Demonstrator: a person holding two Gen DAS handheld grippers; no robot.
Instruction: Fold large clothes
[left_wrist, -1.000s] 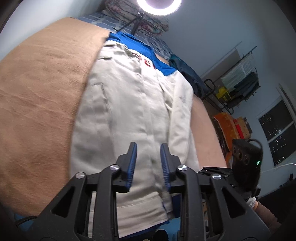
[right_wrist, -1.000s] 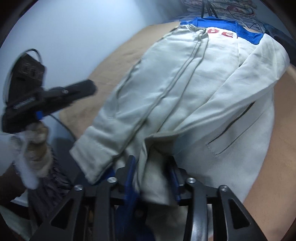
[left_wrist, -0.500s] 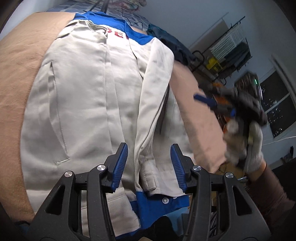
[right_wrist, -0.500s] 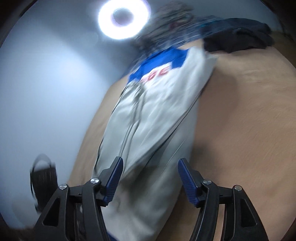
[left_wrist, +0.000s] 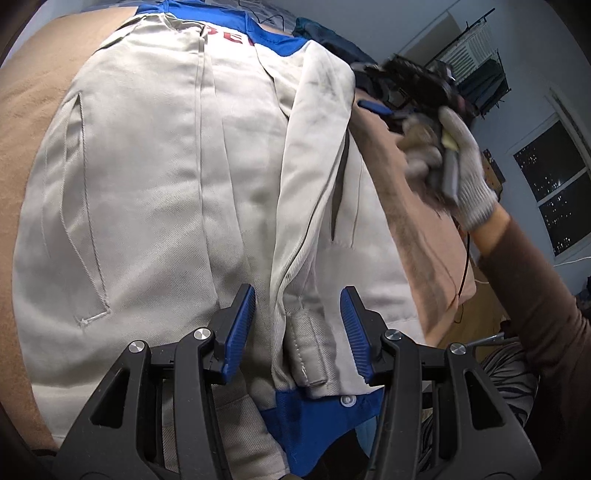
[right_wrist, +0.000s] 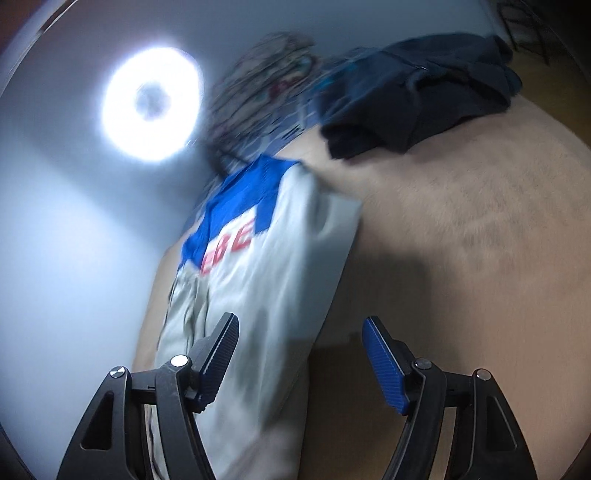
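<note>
Between the spread, empty left fingers (left_wrist: 240, 328) lies the beige twill jacket's (left_wrist: 155, 192) folded sleeve cuff (left_wrist: 308, 350); the right fingers (right_wrist: 380, 360) also gape, empty.

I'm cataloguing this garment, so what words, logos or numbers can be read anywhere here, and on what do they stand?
"BE": red letters, partly hidden by a fold, near the blue collar of the beige-and-blue cotton jacket.
"EBE": the same red lettering in the right wrist view, blurred, so this reading is unsure and may be incomplete.
Nothing else readable in either view.
</note>
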